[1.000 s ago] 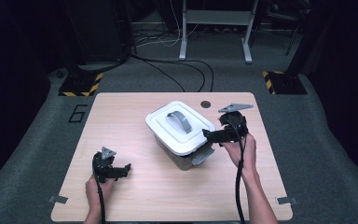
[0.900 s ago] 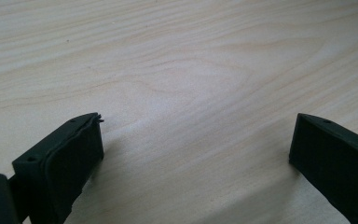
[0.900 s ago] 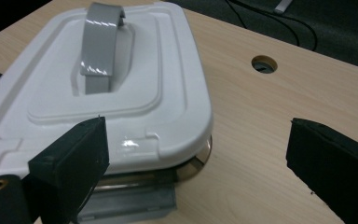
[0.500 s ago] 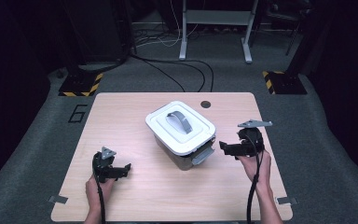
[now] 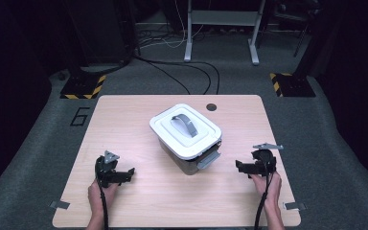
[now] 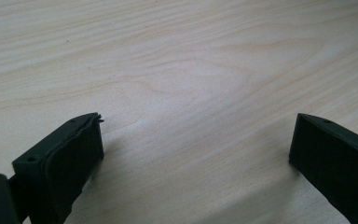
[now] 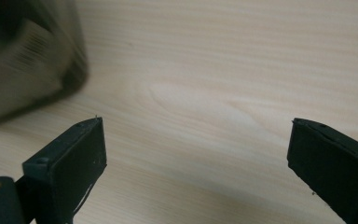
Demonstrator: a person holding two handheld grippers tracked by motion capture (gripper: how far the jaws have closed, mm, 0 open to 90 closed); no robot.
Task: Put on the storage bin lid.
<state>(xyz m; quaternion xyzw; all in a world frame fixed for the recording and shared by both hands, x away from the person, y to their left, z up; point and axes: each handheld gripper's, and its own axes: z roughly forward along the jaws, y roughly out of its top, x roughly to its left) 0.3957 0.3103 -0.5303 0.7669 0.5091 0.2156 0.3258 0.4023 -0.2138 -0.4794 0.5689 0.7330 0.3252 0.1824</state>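
At mid-table, a lidded storage box (image 5: pixel 186 138) with a grey lid handle (image 5: pixel 184 124) sits between two hand-held grippers, well apart from each. The left gripper (image 5: pixel 124 175) and right gripper (image 5: pixel 242 166) rest low near the front edge of the wooden table (image 5: pixel 124 120), jaws spread wide and empty. A clean approach likely means squaring up to the side latch (image 5: pixel 208 159). The box's contents are hidden, and its wall (image 7: pixel 28 60) appears blurred in the right gripper view.
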